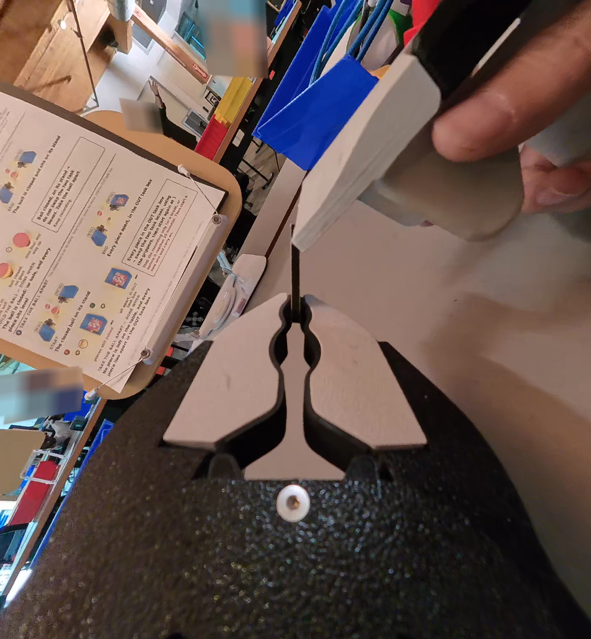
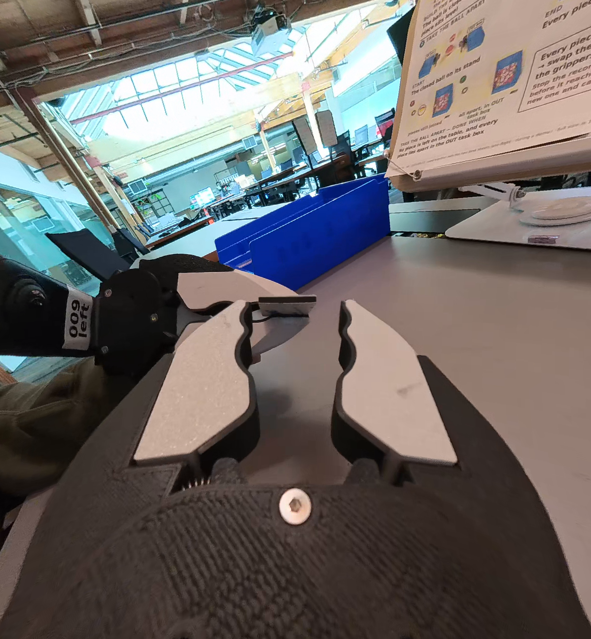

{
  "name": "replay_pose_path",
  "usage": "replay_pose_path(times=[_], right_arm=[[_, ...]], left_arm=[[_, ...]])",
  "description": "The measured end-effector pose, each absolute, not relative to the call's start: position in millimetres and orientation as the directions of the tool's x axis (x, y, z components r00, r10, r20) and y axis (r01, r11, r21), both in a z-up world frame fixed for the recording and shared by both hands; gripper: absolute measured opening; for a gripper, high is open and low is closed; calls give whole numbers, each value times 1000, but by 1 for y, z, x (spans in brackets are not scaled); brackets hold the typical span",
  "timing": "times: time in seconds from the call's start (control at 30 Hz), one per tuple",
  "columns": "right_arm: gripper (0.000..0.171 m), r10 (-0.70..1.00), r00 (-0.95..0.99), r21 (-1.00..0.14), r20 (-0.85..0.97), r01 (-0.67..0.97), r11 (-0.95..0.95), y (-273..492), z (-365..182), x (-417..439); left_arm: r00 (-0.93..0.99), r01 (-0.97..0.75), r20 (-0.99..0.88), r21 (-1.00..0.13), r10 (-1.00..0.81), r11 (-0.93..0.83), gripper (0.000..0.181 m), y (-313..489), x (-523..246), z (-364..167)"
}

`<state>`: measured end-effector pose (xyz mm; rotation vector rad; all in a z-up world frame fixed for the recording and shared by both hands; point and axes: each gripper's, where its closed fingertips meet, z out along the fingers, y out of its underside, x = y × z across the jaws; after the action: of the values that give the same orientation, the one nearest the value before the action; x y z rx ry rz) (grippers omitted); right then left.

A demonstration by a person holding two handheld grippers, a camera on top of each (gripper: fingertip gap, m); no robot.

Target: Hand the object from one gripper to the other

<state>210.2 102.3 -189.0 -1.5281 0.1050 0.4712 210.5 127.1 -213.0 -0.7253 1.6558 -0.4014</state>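
My left gripper (image 1: pixel 295 309) is shut on a thin, flat dark plate (image 1: pixel 294 273), seen edge-on and standing up from the fingertips. In the right wrist view the plate (image 2: pixel 287 303) lies flat, sticking out of the left gripper, whose black body (image 2: pixel 131 311) comes in from the left. My right gripper (image 2: pixel 294 309) is open, its jaws on either side of the plate's free end without touching it. In the left wrist view the right gripper's grey fingers (image 1: pixel 366 166) hang just above the plate, held by a hand (image 1: pixel 529 86).
Both grippers are over a grey table (image 2: pixel 477 328). Blue bins (image 2: pixel 304 242) stand behind them. An instruction sheet on a board (image 2: pixel 511 86) is mounted on a white stand base (image 2: pixel 546 221) at the right. It also shows in the left wrist view (image 1: pixel 79 242). Left and right tips are no more than a few centimetres apart.
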Motion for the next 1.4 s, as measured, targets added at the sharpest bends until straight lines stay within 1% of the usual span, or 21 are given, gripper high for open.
replay_pose_path(times=[0.13,0.2,0.3,0.37,0.4,0.43,0.47,0.53,0.6,0.67,0.77,0.87,0.93,0.97,1.1,1.13,1.2,1.27,1.33,1.4], right_arm=[[44,240,912,-941,-332,-339,-14,103,-187,206],[32,239,920,-948,-311,-318,-8,102,-187,205],[32,254,927,-960,-277,-280,-24,102,-188,204],[32,291,924,-967,-250,-251,-35,99,-187,203],[32,319,919,-972,-234,-233,-41,97,-187,203],[32,360,909,-977,-212,-211,-40,93,-185,201],[32,404,895,-981,-186,-189,-33,89,-183,198],[32,495,859,-990,-132,-142,-17,79,-178,190],[31,552,831,-996,-70,-91,11,69,-174,185],[31,607,793,-999,-48,-52,-11,62,-177,177],[32,615,788,-999,7,27,-23,62,-186,173],[32,632,774,-998,25,60,-33,62,-192,167],[31,642,766,-998,22,58,-34,62,-193,164],[31,628,778,-998,21,57,-37,63,-194,166],[32,582,813,-998,-5,33,-54,69,-195,174],[32,546,837,-999,-24,5,-52,73,-193,179],[43,456,885,-995,-98,-88,-43,81,-188,193],[44,392,896,-977,-207,-210,-35,88,-184,202],[44,361,876,-942,-320,-335,-22,93,-181,205],[39,344,845,-901,-409,-433,-7,97,-180,205]], left_arm=[[-84,-240,-767,-605,-637,759,3,123,211,-214],[-85,-240,-766,-605,-637,759,3,122,211,-214],[-93,-233,-754,-618,-650,751,3,121,211,-215],[-150,-201,-709,-660,-689,724,6,114,211,-218],[-217,-186,-648,-706,-730,683,11,107,211,-223],[-296,-177,-560,-764,-774,620,24,99,209,-228],[-369,-184,-453,-820,-812,541,38,93,207,-232],[-513,-230,-214,-899,-832,373,51,80,197,-237],[-610,-280,-25,-928,-792,246,65,72,185,-235],[-638,-278,16,-937,-769,211,66,71,180,-231],[-667,-234,-45,-935,-744,266,63,64,176,-230],[-687,-221,-65,-930,-724,293,57,56,176,-231],[-688,-221,-75,-926,-722,307,44,56,176,-233],[-693,-210,-88,-925,-716,316,34,55,175,-233],[-626,-187,-181,-909,-759,372,33,66,184,-232],[-574,-173,-228,-905,-787,389,33,73,189,-229],[-409,-162,-355,-879,-841,449,33,95,201,-222],[-238,-170,-491,-829,-838,533,34,116,207,-214],[-114,-201,-636,-738,-763,645,34,128,209,-210],[-60,-220,-754,-629,-654,746,34,130,210,-208]])
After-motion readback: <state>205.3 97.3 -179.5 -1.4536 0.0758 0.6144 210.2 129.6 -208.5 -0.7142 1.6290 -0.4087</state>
